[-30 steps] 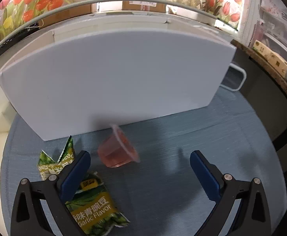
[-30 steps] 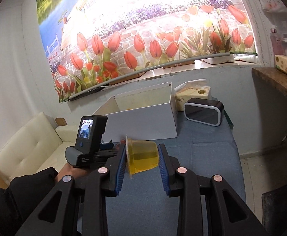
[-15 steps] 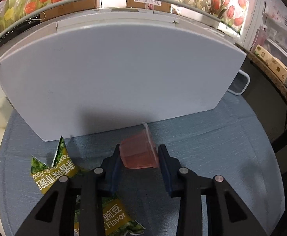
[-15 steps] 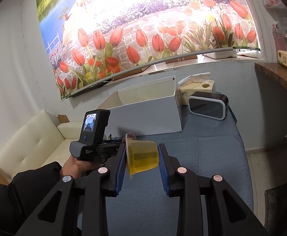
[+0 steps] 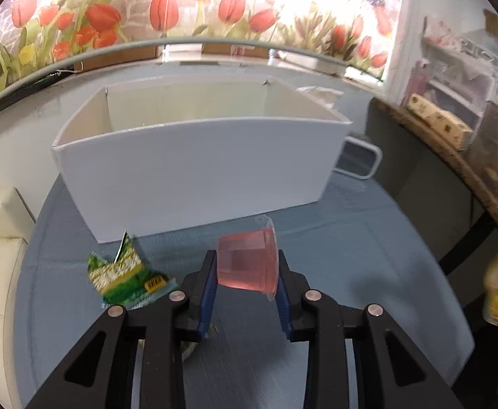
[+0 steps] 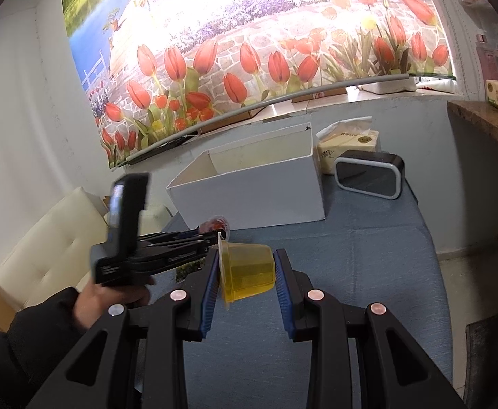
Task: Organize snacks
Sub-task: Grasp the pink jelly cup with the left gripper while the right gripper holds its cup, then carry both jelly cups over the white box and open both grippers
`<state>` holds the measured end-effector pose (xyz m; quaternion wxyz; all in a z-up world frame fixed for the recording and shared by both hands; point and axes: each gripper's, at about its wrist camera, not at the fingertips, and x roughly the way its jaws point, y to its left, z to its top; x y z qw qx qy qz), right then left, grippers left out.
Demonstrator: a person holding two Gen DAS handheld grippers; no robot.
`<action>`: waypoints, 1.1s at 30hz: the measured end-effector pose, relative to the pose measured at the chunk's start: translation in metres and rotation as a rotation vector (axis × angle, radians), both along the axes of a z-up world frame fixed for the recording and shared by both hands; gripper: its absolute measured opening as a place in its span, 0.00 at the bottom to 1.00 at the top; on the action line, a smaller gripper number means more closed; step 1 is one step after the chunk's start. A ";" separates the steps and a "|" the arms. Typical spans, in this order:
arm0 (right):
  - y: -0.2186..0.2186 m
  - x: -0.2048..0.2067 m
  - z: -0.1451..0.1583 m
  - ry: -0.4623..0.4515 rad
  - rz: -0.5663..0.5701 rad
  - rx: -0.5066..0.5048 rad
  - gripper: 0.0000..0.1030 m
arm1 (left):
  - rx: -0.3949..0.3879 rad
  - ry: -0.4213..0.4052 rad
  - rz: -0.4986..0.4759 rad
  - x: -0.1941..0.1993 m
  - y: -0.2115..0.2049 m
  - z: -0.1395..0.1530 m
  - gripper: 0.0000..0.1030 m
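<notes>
My left gripper point(image 5: 246, 274) has a pink jelly cup point(image 5: 242, 259) on its side between the blue pads, which press on it as the jaws are still closing; it hangs above the blue table. In the right wrist view the left gripper point(image 6: 214, 235) shows from the side with the pink cup point(image 6: 217, 224) at its tip. My right gripper point(image 6: 247, 267) is shut on a yellow jelly cup point(image 6: 249, 266). The open white box point(image 5: 194, 167) stands just behind. A green snack packet point(image 5: 126, 276) lies at the left.
A tissue pack point(image 6: 347, 150) and a black device with a grey rim point(image 6: 368, 173) stand right of the white box point(image 6: 249, 201). A cream sofa point(image 6: 44, 245) borders the table point(image 6: 351, 255) on the left. A dark counter point(image 5: 453, 156) runs along the right.
My left gripper went from wide open to closed on the pink jelly cup that lay on the table, then rose and pulled back with it. The right gripper kept still with the yellow cup.
</notes>
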<state>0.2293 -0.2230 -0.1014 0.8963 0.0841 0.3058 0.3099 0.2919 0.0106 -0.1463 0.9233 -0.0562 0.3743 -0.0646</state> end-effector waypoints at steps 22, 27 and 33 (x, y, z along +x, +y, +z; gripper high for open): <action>0.101 0.120 0.035 -0.041 0.043 -0.043 0.33 | -0.058 -0.193 0.088 0.021 0.067 0.089 0.33; 0.128 0.196 0.030 -0.032 -0.018 -0.163 0.33 | -0.012 -0.127 0.113 0.087 0.084 0.077 0.33; 0.128 0.235 0.018 -0.008 -0.105 -0.254 0.77 | 0.046 -0.055 0.125 0.118 0.092 0.053 0.58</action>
